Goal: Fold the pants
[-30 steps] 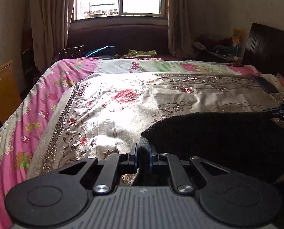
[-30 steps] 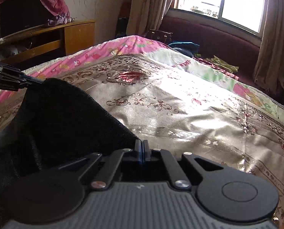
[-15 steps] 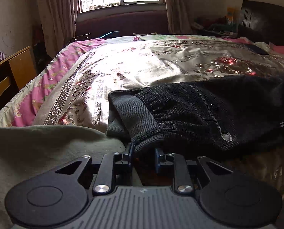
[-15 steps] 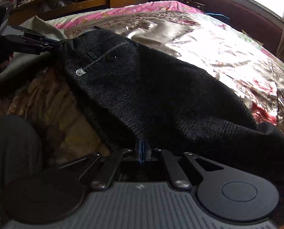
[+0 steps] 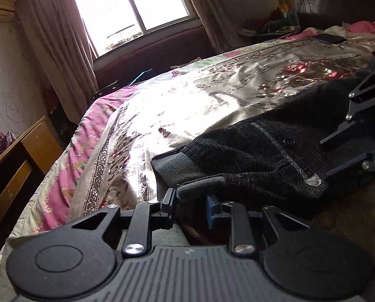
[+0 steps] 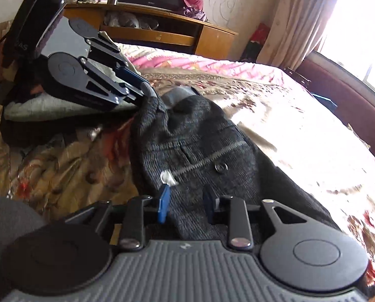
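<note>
Dark knitted pants (image 5: 250, 158) lie folded on the gold floral bedspread, grey waistband end toward me; they also show in the right wrist view (image 6: 200, 151), with a back pocket button facing up. My left gripper (image 5: 191, 201) is open, its jaws standing either side of the waistband edge, which lies loose between them. It also shows in the right wrist view (image 6: 143, 93) at the waistband corner. My right gripper (image 6: 186, 203) is open, jaws apart over the pants near the pocket. It also shows at the right edge of the left wrist view (image 5: 348, 161).
The bed has a gold embroidered cover (image 5: 212, 95) over a pink quilt (image 5: 91, 136). A wooden cabinet (image 6: 162, 32) stands to the left of the bed. A window with curtains (image 5: 132, 7) is beyond its far end. A dark headboard (image 5: 338, 0) is at the right.
Both grippers have opened and let go of the pants, which now lie on the bed. A second ago both held the pants up, shut on the fabric.
</note>
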`<state>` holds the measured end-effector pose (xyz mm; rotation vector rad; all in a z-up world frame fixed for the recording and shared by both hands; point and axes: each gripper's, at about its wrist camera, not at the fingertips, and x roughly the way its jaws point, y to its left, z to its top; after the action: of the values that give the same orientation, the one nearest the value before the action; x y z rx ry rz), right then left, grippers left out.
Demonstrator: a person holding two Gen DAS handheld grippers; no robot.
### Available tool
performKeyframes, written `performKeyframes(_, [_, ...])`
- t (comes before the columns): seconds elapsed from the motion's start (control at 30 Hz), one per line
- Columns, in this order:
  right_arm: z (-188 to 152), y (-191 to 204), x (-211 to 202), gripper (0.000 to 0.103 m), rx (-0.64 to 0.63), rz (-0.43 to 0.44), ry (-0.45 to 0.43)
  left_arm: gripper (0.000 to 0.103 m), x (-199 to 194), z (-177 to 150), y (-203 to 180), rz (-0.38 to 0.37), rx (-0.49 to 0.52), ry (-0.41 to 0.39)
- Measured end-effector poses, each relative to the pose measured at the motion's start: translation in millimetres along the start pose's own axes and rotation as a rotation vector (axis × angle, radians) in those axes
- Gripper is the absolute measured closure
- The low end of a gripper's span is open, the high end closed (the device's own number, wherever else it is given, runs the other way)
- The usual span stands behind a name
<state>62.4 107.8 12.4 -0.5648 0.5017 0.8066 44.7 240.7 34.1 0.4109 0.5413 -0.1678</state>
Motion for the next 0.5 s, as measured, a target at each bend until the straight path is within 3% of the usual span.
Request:
performKeyframes(0.07, [13, 11, 14, 0.064, -0.027, 0.0, -0.024, 0.063, 4, 2, 0, -0.005, 0.021, 0.003])
performKeyframes(0.13, [22, 18, 31, 0.068, -0.058, -0.031, -0.028, 0.062, 9, 3, -2, -0.005, 0.07, 0.005])
performKeyframes(0.17, [25, 20, 39, 0.076, -0.069, -0.058, -0.019, 0.062, 13, 5, -3, -0.005, 0.088, 0.008])
performKeyframes(0.2, [30, 17, 47, 0.103, -0.053, -0.064, 0.005, 0.062, 16, 8, -1, -0.009, 0.09, 0.011])
performKeyframes(0.27, [42, 0, 49, 0.103, 0.058, -0.045, 0.022, 0.063, 19, 18, 6, -0.03, 0.085, -0.021])
performKeyframes(0.37, [68, -24, 26, 0.103, 0.138, -0.088, -0.07, 0.068, 15, 38, 18, -0.01, 0.069, -0.11])
performKeyframes(0.43, [89, -35, 9, 0.103, 0.177, -0.094, -0.144, 0.07, 13, 53, 34, -0.004, -0.001, -0.178])
performKeyframes(0.5, [101, -35, 3, 0.103, 0.191, -0.086, -0.176, 0.07, 13, 56, 41, 0.022, -0.009, -0.193])
